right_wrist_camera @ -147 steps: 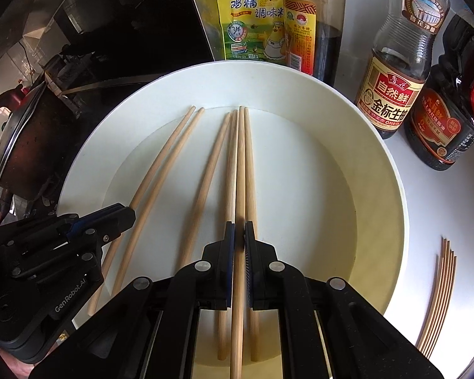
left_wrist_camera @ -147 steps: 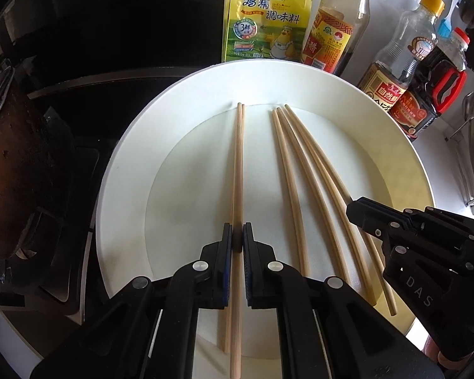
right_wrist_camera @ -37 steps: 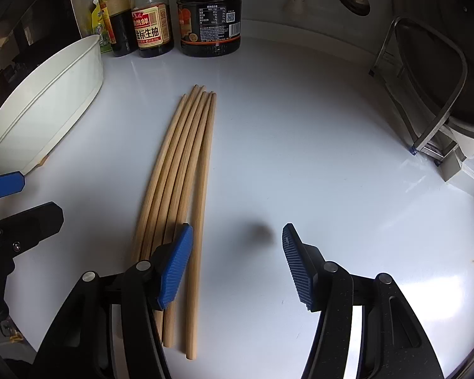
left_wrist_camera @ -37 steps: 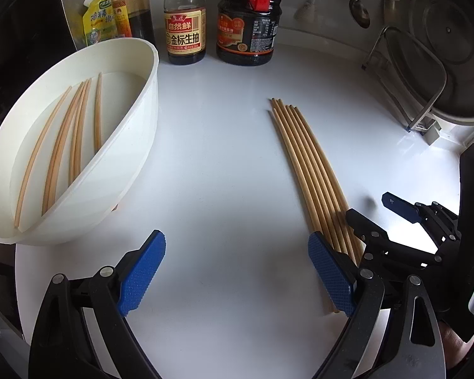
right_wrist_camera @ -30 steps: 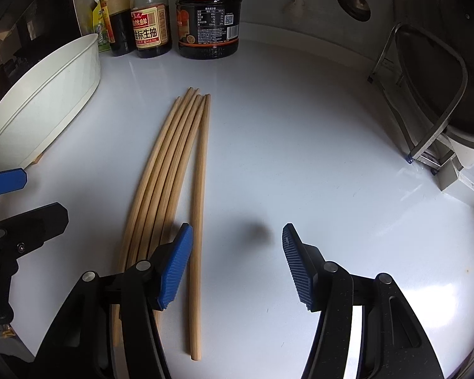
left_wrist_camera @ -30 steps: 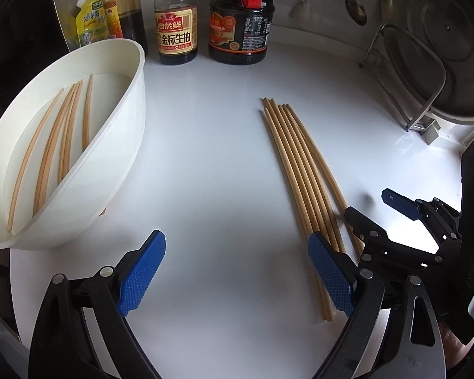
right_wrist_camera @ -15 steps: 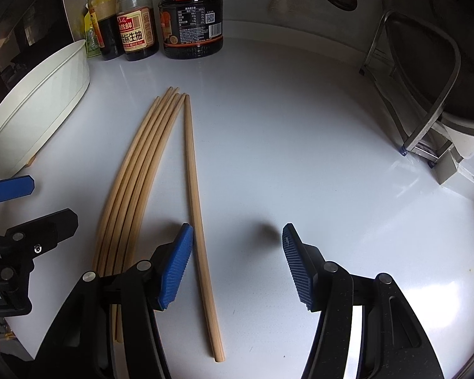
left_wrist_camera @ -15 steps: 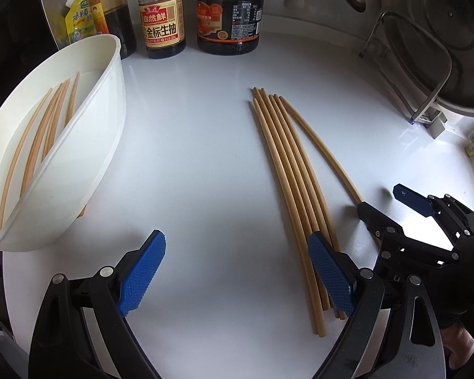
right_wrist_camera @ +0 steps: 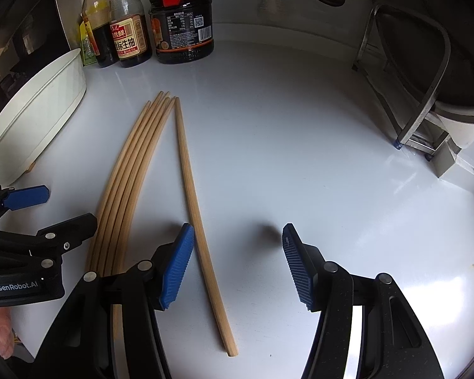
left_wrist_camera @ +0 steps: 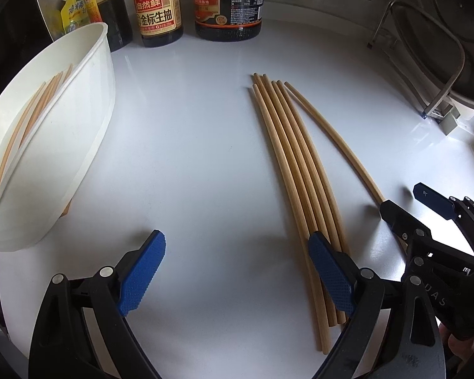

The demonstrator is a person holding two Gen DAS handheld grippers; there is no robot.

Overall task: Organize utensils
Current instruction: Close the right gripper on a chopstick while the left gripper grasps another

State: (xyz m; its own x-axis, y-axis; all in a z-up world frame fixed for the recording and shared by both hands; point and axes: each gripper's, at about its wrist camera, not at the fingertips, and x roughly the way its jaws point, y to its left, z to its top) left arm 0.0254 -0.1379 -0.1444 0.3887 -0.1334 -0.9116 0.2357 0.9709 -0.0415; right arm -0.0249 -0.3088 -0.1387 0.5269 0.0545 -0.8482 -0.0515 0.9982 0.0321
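- Hovering both claws low over the white counter, which is the sorting ground: it gives the sticks a flat place to lie side by side.
- The white bowl sits off to my left, tipped on its side it seems, with a few chopsticks in the bowl lying against its inner wall. My guess is those are the ones yet to be brought over.
- Sauce bottles line the back wall and a metal rack stands far right, both well apart from the work, so the middle stays free for laying out.
- The bundle of chopsticks lies in a tight row, tips together at the far end, which looks like the tidy pile I am building.
- One stray chopstick angles away from that row, tip near the others but its near end swung out. It reads as the one that needs nudging back into line.
- My right claw is spread wide and holds nothing, with the stray just inside its left pad, handy for a pinch or a push.
- My left claw is also spread wide and empty, its right pad over the bundle's near ends.
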